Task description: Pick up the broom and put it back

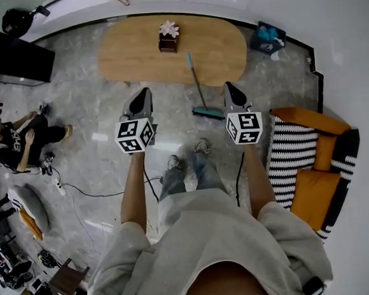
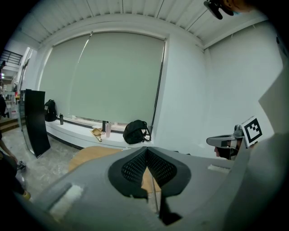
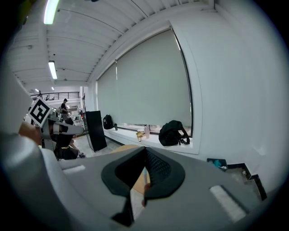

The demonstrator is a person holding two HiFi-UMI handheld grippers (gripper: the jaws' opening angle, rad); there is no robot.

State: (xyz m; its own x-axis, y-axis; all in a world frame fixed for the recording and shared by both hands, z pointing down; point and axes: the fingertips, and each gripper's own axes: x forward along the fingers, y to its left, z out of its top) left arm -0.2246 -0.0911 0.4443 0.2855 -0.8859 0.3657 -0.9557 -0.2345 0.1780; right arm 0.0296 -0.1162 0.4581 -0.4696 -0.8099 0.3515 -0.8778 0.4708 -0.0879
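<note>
- We stand on the marble floor (image 1: 95, 118) facing an oval wooden table (image 1: 135, 53), with a hand-held gripper in each hand, both held out toward the table's near edge.
- The broom (image 1: 198, 87), teal-handled, leans against the table's near edge toward its right end. The top of its handle lies over the tabletop and its head rests on the floor just in front of the table.
- The left hand-held gripper (image 1: 145, 93) has its jaws pressed together, tips meeting, with nothing pinched between them. It hangs short of the table's near edge, to the left of the broom and well clear of it.
- The right hand-held gripper (image 1: 229, 86) is likewise closed tight and empty. It hangs short of the table's right end, just to the right of the broom's handle, and we see no contact.
- A small brown box with a pale flower (image 1: 168, 37) on top sits near the middle of the table.
- To the right of the table stands an orange sofa (image 1: 310, 161) with black-and-white striped covers.
- To the left of the table a person (image 1: 19, 138) sits on the floor, and a black panel (image 1: 17, 57) stands past the table's left end.
- Behind the table, a black backpack (image 2: 136, 132) rests on the window ledge under a drawn blind.
</note>
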